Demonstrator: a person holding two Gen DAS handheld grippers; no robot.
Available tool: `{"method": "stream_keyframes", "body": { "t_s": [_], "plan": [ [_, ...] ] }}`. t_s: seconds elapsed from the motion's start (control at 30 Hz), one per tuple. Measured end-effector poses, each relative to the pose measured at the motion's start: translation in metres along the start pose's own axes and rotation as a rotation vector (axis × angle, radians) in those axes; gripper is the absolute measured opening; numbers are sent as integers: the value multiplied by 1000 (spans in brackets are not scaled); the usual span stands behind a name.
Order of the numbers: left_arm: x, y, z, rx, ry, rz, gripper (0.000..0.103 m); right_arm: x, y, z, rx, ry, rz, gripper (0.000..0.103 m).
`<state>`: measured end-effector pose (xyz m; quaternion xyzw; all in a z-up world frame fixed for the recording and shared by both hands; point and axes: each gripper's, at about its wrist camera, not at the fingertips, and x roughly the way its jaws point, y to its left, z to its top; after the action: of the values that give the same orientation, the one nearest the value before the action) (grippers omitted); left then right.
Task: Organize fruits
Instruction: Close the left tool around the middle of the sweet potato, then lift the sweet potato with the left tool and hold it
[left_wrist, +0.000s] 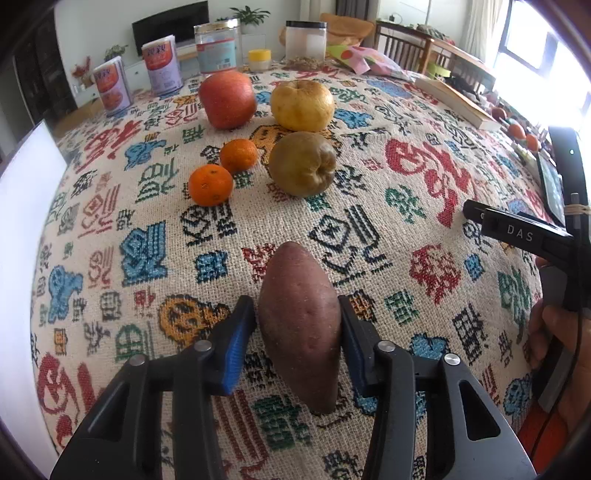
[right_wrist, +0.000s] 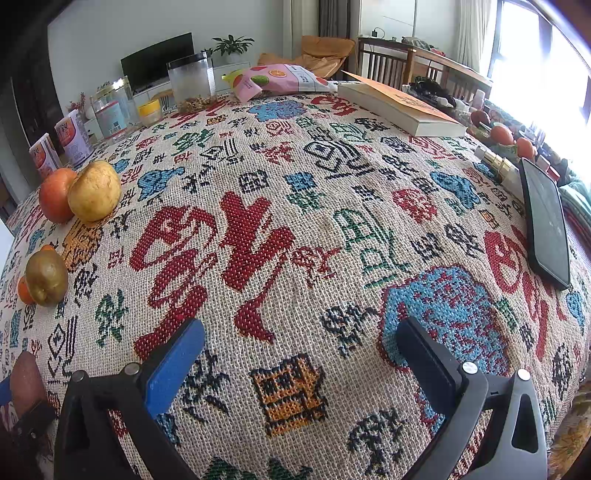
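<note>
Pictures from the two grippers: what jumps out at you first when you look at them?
The sweet potato jumps out first, pinched between the left gripper close to the camera. Behind it sits a cluster of fruit: two small oranges, a greenish pear, a yellow pear and a red apple. All lie on a busy tablecloth woven with red, blue and green characters, over which the right gripper hangs open and empty.

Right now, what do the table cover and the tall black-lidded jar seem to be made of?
Table cover: coarse woven cloth, matte, probably burlap-like; the open weave and stitched-looking coloured characters show. Black-lidded jar: clear plastic or glass, slightly frosted; which one is unclear.
</note>
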<state>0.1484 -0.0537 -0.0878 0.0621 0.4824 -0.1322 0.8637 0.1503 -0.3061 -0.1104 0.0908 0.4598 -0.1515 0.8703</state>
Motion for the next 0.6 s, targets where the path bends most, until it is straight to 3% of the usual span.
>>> {"method": "stream_keyframes", "body": {
  "t_s": [0.2,0.37,0.6],
  "plan": [
    [-15,25,-1,-86,-27,1,40,0,0,0,0,0,0,103],
    [-31,61,5,-94,-47,74,40,0,0,0,0,0,0,103],
    [-17,113,-2,-168,-2,153,40,0,0,0,0,0,0,103]
  ]
}}
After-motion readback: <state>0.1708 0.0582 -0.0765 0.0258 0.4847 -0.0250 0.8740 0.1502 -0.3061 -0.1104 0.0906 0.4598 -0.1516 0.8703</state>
